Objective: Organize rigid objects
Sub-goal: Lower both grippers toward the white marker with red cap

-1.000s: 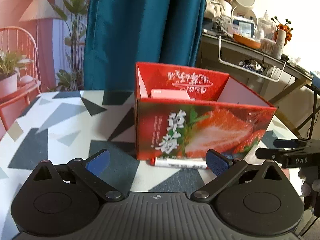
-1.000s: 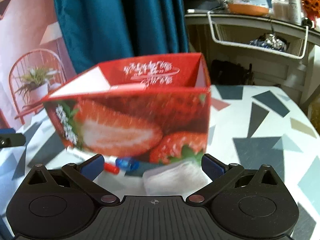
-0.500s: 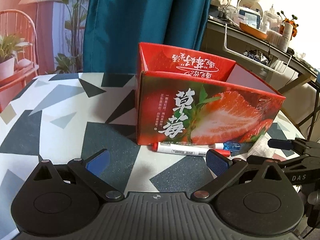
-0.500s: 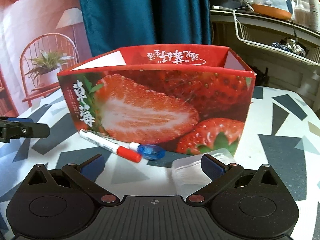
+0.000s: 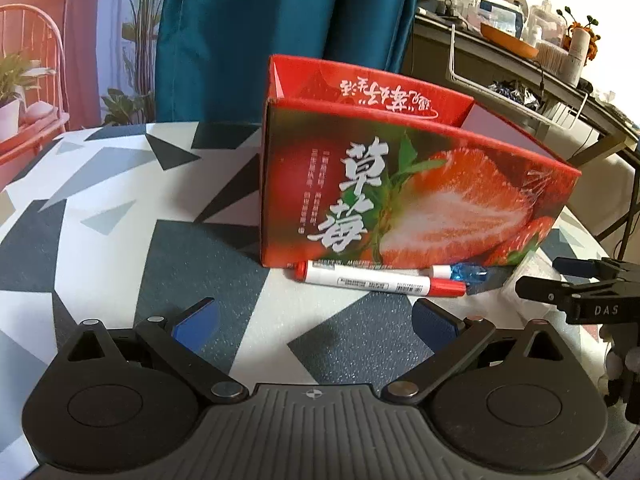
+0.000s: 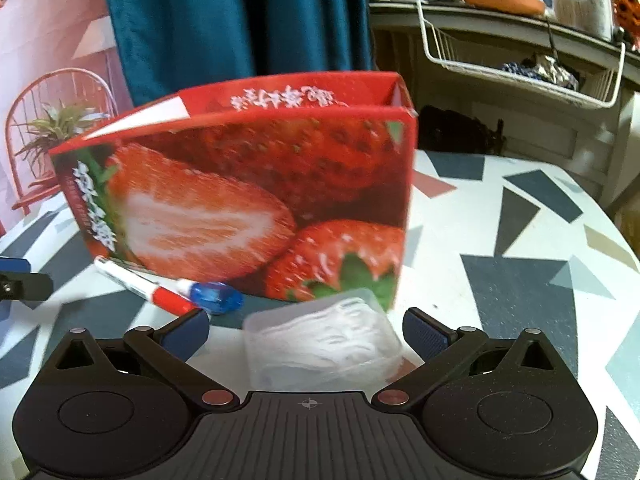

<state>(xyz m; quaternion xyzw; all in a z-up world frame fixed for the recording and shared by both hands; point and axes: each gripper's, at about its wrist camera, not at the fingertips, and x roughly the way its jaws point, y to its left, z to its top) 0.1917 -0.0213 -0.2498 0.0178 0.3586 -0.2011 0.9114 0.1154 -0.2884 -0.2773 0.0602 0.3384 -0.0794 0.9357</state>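
Strawberry box point(image 5: 400, 184) on the patterned table point(image 5: 100, 216)
"草莓" printed white; marker point(image 5: 380, 280) at its base, six o'clock; left gripper point(image 5: 314, 318) and right gripper point(image 6: 306, 326), marked "DAS", both gape empty

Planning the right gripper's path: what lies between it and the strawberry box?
A clear plastic container sits between the right gripper and the strawberry box, per the right wrist view.

Lived-in home room, heavy teal curtain point(image 5: 280, 20) behind a round counter with a grey and white triangle pattern point(image 5: 100, 208), red wire chair with a potted plant point(image 6: 52, 128), cluttered side table with a white wire basket point(image 6: 520, 60) beneath
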